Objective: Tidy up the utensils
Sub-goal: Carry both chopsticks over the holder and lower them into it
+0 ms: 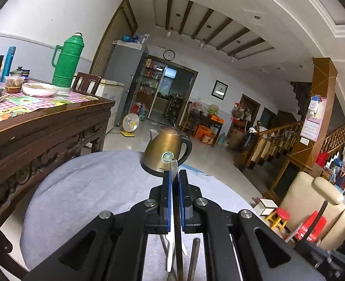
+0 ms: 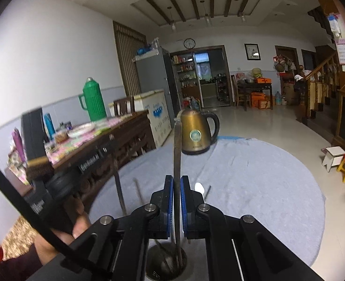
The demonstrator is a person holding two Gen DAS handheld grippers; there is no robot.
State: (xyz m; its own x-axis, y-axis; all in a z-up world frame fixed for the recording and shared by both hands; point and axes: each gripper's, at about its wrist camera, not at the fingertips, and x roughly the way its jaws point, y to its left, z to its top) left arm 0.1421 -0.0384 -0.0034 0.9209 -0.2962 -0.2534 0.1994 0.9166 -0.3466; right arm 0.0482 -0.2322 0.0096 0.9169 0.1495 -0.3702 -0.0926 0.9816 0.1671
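- Left wrist view: the left tongs [image 1: 174, 175] are being held closed on a thin upright utensil [image 1: 174, 171], its tip poking above the blue pads [image 1: 168, 199]. A white fork [image 1: 171, 250] and other handles are being seen below the jaws. A brass kettle [image 1: 166, 151] is standing ahead on the grey-clothed worktop [image 1: 90, 187].
- Right wrist view: the right tongs [image 2: 177, 182] are being held closed on a long flat metal utensil [image 2: 177, 154], its lower end reaching into a metal cup [image 2: 165, 264] on the worktop [image 2: 254, 187]. The kettle [image 2: 197, 132] is standing beyond. The left tongs' body [image 2: 55, 182] is being gripped by a hand [image 2: 78, 227] at left.
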